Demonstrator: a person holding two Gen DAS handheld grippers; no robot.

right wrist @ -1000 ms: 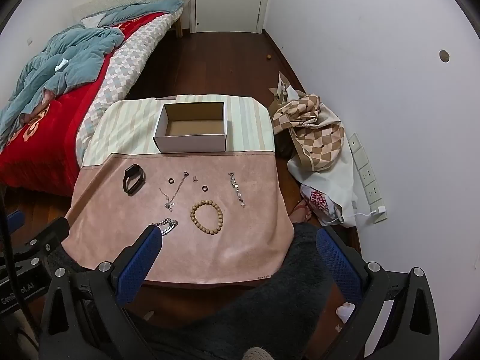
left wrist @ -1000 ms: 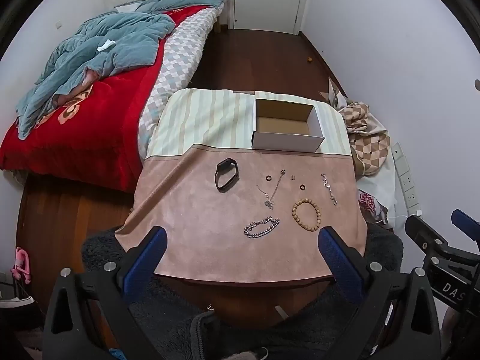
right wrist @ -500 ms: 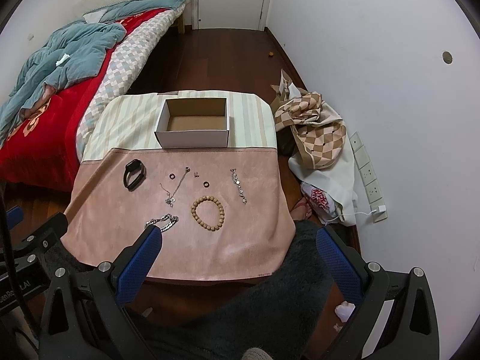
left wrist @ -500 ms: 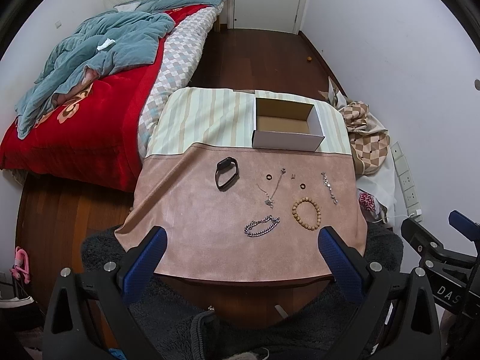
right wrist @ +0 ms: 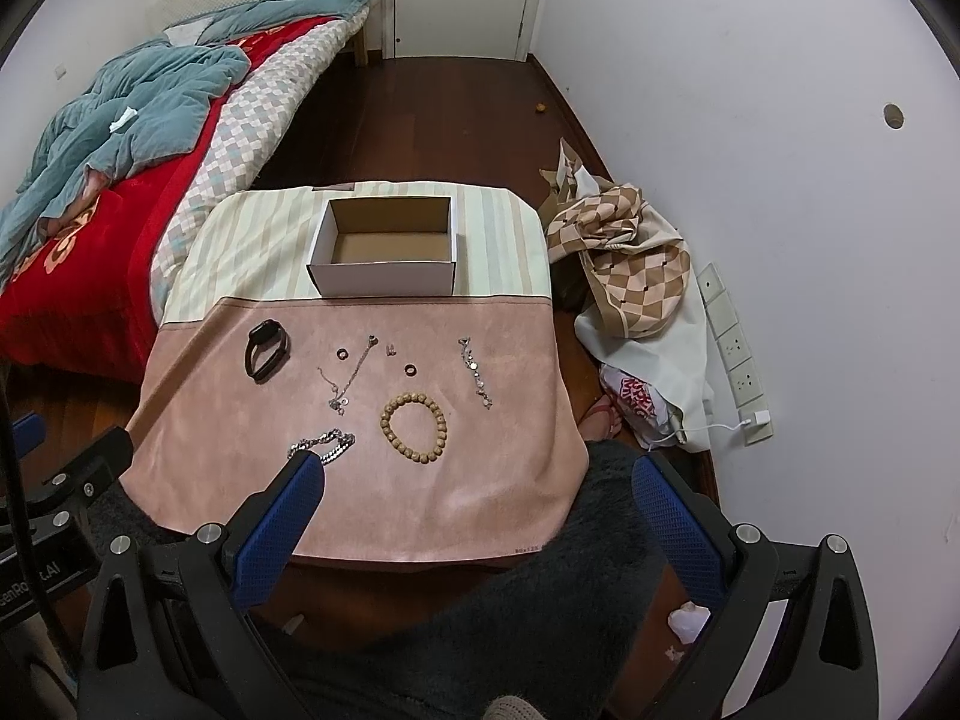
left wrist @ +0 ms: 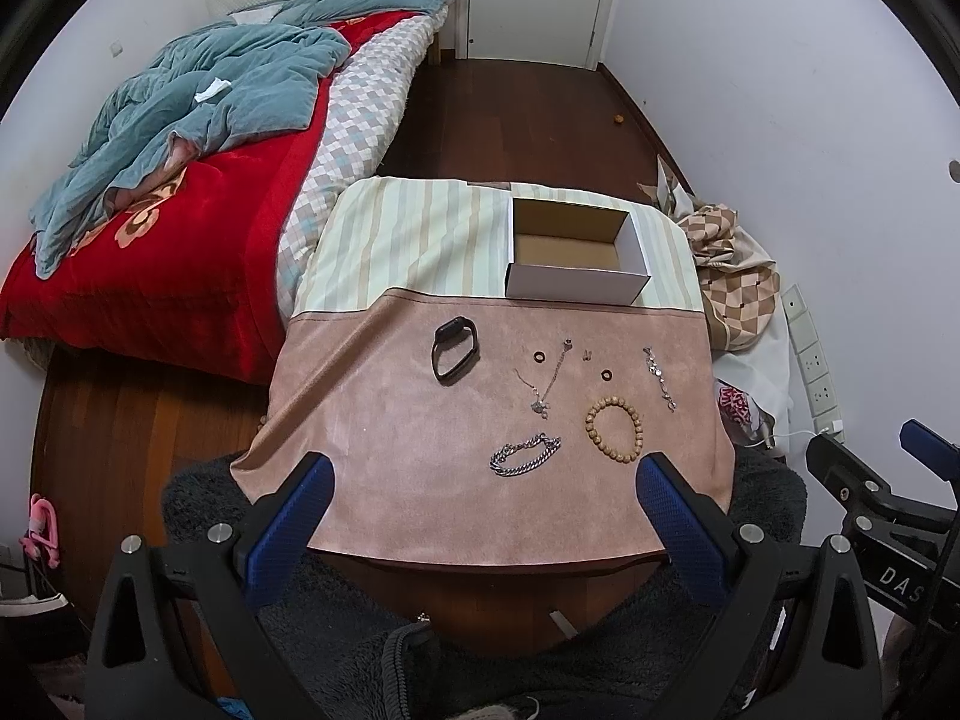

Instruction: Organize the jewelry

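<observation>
Jewelry lies on a pink cloth over a small table (left wrist: 384, 480): a black wristband (left wrist: 455, 349) (right wrist: 267, 351), a thin necklace (left wrist: 547, 381) (right wrist: 351, 375), two small dark rings (left wrist: 540, 356) (left wrist: 606, 374), a silver chain bracelet (left wrist: 525, 455) (right wrist: 322, 446), a wooden bead bracelet (left wrist: 614, 429) (right wrist: 414, 427) and a silver link bracelet (left wrist: 659, 378) (right wrist: 475, 372). An empty open white box (left wrist: 576, 288) (right wrist: 384, 277) stands behind them. My left gripper (left wrist: 486, 495) and right gripper (right wrist: 474, 495) are both open and empty, held above the table's near edge.
A bed with a red cover and teal blanket (left wrist: 180, 180) lies left of the table. A checkered cloth heap (right wrist: 630, 252) and a power strip (right wrist: 735, 354) lie on the floor at the right by the wall. A dark fuzzy rug (right wrist: 540, 600) lies under the table's near side.
Both grippers have moved slightly forward toward the table. The jewelry and box have not moved.
</observation>
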